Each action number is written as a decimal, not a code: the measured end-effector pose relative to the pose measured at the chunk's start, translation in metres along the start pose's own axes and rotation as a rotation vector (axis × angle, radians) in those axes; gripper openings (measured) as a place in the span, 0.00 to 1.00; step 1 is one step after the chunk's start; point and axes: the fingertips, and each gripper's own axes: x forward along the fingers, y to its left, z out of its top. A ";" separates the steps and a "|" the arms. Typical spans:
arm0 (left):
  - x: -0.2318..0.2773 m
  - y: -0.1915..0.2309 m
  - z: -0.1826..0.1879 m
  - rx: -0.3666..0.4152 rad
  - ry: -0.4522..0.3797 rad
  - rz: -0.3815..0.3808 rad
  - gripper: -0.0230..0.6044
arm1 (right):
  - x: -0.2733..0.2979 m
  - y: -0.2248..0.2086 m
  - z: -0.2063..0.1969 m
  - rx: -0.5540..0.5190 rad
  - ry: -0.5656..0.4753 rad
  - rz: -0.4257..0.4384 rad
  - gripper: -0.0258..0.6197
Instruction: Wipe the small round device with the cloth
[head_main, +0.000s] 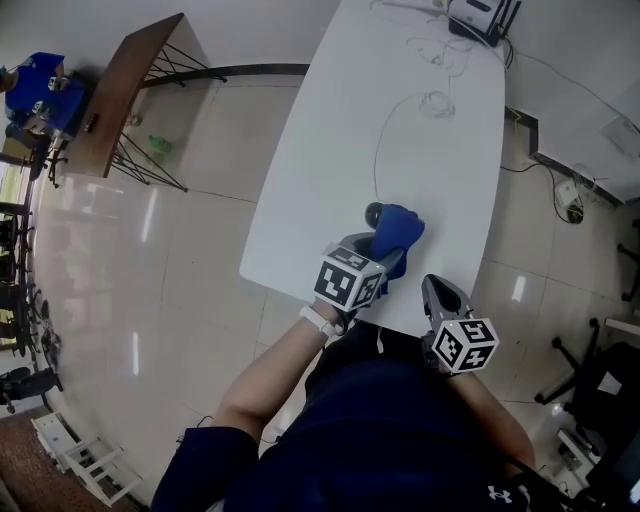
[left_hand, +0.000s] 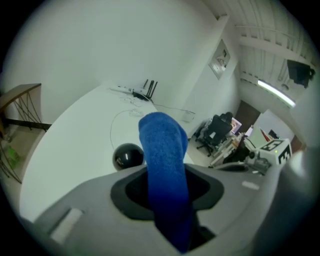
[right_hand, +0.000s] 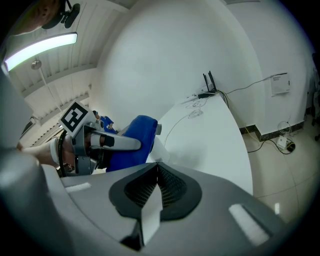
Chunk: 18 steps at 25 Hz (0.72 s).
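Tabletop (head_main: 330, 150), white, carried the small round device (left_hand: 128, 156), a black ball just left of the blue cloth (left_hand: 165, 165). The left gripper (head_main: 383, 252) had its jaws clamped on that cloth, which stood up between them. The right gripper (right_hand: 156, 172) hung by the table's near edge, jaws pressed together, empty.

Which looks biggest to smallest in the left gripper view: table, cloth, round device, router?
1. table
2. cloth, though it sits right at the camera
3. round device
4. router, far off at the table's end, so its real size against the device is unsure
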 end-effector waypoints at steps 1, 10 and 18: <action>0.006 -0.004 -0.006 0.002 0.018 -0.010 0.27 | 0.000 -0.001 -0.001 0.004 0.002 -0.003 0.06; 0.064 -0.007 -0.075 -0.424 0.177 -0.272 0.27 | 0.001 -0.013 -0.005 0.028 0.017 -0.019 0.06; 0.064 -0.005 -0.075 -0.693 0.129 -0.399 0.27 | 0.004 -0.025 0.007 0.045 -0.002 -0.032 0.06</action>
